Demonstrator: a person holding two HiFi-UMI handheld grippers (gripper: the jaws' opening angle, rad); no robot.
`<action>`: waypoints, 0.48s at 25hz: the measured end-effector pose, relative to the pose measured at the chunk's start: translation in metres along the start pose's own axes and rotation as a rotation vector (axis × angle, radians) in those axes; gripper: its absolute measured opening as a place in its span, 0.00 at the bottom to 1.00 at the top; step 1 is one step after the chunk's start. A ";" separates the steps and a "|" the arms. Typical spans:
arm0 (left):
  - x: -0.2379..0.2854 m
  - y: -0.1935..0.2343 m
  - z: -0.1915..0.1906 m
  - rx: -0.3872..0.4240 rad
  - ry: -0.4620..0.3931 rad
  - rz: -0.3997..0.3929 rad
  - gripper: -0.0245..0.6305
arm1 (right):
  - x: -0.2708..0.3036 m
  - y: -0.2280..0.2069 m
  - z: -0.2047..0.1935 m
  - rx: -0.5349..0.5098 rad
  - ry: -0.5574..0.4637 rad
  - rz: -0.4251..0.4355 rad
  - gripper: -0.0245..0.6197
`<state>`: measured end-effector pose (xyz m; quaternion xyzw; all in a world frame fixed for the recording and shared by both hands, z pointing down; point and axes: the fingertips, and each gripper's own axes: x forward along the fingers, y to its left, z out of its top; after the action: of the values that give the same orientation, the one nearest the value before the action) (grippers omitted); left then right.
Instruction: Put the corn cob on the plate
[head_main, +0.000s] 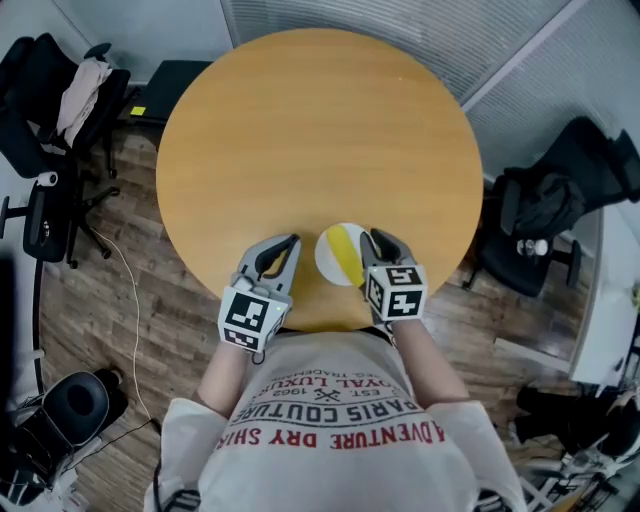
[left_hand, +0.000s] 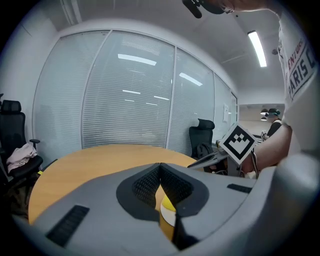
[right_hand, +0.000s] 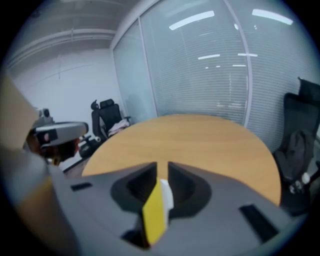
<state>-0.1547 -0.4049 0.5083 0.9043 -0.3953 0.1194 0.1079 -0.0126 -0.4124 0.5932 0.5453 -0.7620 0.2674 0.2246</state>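
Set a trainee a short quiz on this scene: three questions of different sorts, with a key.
1. True or false: the corn cob lies on the plate.
2. Multiple choice: where is the plate? (A) at the centre of the table; (B) at the table's near edge, between the left tool and the right tool; (C) on the floor beside a chair.
3. Short answer: in the left gripper view, how do the left tool's jaws stand?

Key: 1 true. 2 B. 3 together, with nothing gripped between them.
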 end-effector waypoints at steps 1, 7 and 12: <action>-0.001 -0.002 0.005 0.007 -0.009 -0.003 0.09 | -0.006 -0.003 0.006 0.012 -0.032 -0.013 0.16; -0.004 -0.007 0.040 0.068 -0.085 -0.007 0.09 | -0.044 -0.011 0.048 0.033 -0.236 -0.027 0.08; -0.013 -0.004 0.070 0.091 -0.153 0.008 0.09 | -0.078 0.007 0.082 0.001 -0.369 0.044 0.09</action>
<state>-0.1512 -0.4138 0.4375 0.9131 -0.4003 0.0685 0.0356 0.0002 -0.4091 0.4806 0.5685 -0.8019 0.1680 0.0750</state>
